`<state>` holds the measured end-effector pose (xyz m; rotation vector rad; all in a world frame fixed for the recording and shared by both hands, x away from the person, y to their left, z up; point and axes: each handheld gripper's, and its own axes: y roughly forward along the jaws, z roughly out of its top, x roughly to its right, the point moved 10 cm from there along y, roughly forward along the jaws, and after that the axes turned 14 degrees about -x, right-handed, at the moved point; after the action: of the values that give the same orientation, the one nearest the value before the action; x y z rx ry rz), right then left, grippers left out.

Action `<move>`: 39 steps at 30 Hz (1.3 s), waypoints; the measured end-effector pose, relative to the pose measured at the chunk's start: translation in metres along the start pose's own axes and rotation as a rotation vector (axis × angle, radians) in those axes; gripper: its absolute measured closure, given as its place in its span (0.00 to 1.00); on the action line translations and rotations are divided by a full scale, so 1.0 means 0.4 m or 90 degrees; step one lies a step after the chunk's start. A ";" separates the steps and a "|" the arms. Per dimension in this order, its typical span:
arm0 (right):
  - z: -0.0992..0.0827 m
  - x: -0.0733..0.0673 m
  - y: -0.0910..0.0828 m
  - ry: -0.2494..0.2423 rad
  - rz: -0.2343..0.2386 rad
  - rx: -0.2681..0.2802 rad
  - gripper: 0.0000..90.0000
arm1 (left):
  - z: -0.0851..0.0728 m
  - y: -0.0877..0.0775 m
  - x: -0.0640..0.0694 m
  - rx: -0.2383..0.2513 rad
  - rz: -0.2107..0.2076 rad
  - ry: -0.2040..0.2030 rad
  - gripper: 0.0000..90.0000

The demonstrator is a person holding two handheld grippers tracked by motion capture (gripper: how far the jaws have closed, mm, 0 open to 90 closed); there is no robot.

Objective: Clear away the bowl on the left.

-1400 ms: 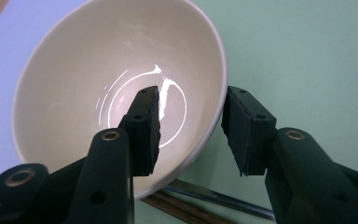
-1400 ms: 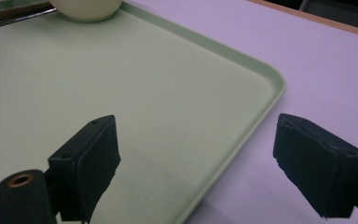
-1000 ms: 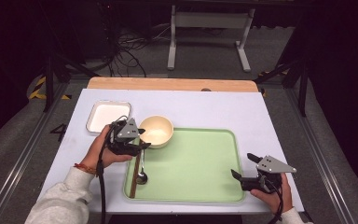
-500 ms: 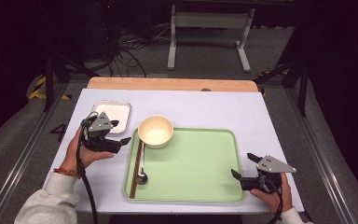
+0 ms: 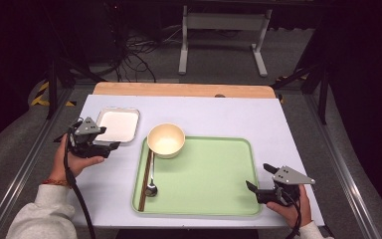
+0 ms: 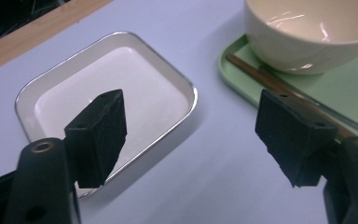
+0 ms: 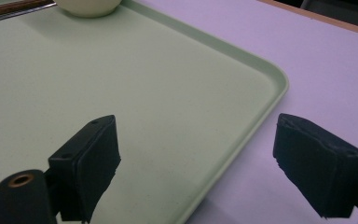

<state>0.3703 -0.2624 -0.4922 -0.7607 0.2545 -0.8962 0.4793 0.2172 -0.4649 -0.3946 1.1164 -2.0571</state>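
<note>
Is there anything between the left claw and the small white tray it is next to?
Nothing visible. The left claw hangs open and empty just beside the white tray, and in the left gripper view only bare table lies around the tray's rim. The bowl and chopsticks sit off to the side on the green tray.

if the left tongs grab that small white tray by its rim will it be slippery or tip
Probably slippery: the small white tray has a thin, glossy metal-looking rim. It looks shallow and empty, so likely light, and lifted by one edge it may tilt. The left tongs stand open above it, jaws just widened, nothing between.
</note>
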 end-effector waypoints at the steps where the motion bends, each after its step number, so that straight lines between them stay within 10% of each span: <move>1: 0.000 -0.001 0.001 -0.001 0.000 -0.001 0.16 | -0.006 0.003 -0.013 -0.003 0.004 -0.011 0.30; 8: -0.001 0.001 0.001 0.001 -0.001 -0.001 0.16 | -0.043 0.028 -0.106 -0.004 -0.037 -0.126 0.34; 19: -0.004 -0.001 0.005 -0.001 0.000 -0.009 0.16 | -0.073 0.101 -0.179 -0.051 -0.041 -0.225 0.37; 29: -0.008 0.000 0.007 -0.003 0.000 -0.012 0.16 | -0.083 0.158 -0.214 -0.073 -0.016 -0.252 0.46; 39: -0.011 -0.009 0.011 -0.017 -0.005 -0.024 0.16 | -0.084 0.170 -0.234 -0.061 0.009 -0.254 0.76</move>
<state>0.3684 -0.2601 -0.4988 -0.8082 0.2451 -0.8898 0.5545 0.2828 -0.5322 -0.8032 0.9682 -1.8106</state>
